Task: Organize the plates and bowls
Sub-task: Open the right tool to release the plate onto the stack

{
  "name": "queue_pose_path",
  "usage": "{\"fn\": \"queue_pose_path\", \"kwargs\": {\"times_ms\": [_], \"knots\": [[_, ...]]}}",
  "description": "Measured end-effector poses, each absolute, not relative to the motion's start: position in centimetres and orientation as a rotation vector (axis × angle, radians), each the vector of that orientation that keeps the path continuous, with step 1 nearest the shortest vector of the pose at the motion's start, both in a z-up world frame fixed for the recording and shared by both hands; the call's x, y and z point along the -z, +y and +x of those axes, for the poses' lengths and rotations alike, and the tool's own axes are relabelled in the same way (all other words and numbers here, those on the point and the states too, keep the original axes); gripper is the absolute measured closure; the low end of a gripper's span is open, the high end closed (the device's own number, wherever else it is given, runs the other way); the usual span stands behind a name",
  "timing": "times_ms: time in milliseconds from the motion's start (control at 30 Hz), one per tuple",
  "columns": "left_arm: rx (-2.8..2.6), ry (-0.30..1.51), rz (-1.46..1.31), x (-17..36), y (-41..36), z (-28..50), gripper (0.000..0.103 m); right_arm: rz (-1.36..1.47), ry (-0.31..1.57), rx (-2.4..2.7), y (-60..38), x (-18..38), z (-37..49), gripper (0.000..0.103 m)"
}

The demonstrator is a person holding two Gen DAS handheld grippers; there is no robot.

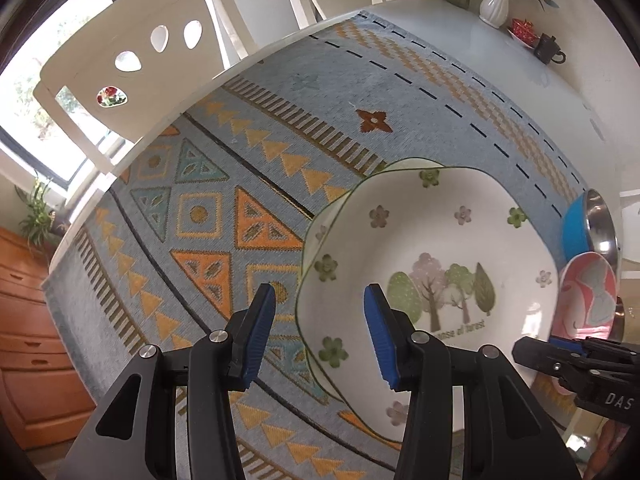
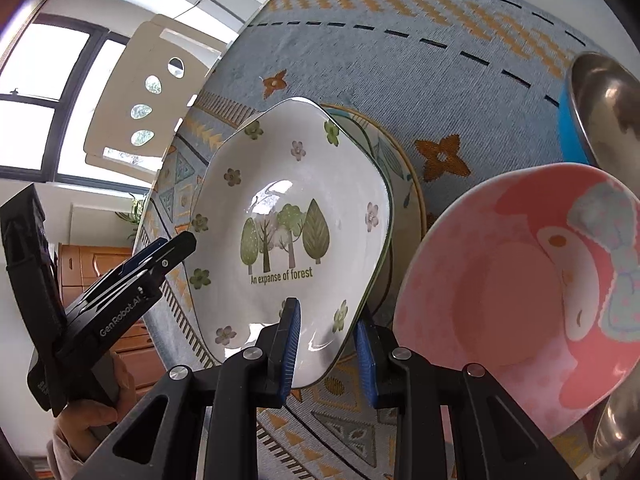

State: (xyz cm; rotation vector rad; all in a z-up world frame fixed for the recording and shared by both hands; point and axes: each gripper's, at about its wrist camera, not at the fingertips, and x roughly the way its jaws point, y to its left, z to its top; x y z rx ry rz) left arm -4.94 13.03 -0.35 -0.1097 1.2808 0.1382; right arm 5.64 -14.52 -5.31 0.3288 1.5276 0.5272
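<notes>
While the left tongs [image 1: 320, 336] hang spread and empty over the forest-print plate [image 2: 288, 232], its near-left rim sits between the pads, untouched. Right tongs [image 2: 326, 350] pinch that plate's near rim, tilting it up off a leaf-print plate [image 2: 394, 160] beneath it on the worktop's patterned cloth [image 2: 460, 80]. Glazed ceramic: stiff, fairly heavy, slick, chips if dropped. Rim is the only grab point; a second grip opposite would steady it. Right of the plate: pink bowl [image 2: 516, 280], then steel bowls [image 2: 604, 108].

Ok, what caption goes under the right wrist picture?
Right gripper fingers pinch the forest plate rim beside a pink bowl.
</notes>
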Motion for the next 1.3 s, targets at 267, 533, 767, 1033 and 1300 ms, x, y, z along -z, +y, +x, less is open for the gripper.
{"fn": "queue_pose_path", "kwargs": {"times_ms": [267,533,767,1033,1300], "knots": [[-0.133,1.287,-0.135,-0.9,12.0,-5.1,0.054,0.353,1.51,-0.529,-16.2,4.1,6.6,0.077],[-0.116,1.294,-0.156,-2.1,10.0,-4.7,0.054,0.359,1.498,-0.537,-17.5,3.2,6.8,0.077],[-0.121,1.331,-0.105,-2.3,7.4,-3.0,0.054,0.384,1.474,-0.55,-19.1,1.6,7.2,0.077],[-0.114,1.357,-0.083,-3.2,4.4,-0.9,0.046,0.326,1.478,-0.49,-21.1,0.4,8.6,0.058],[-0.03,1.35,-0.03,-3.9,-1.0,2.3,0.042,0.413,1.423,-0.449,-26.5,-1.7,10.7,0.054]]}}
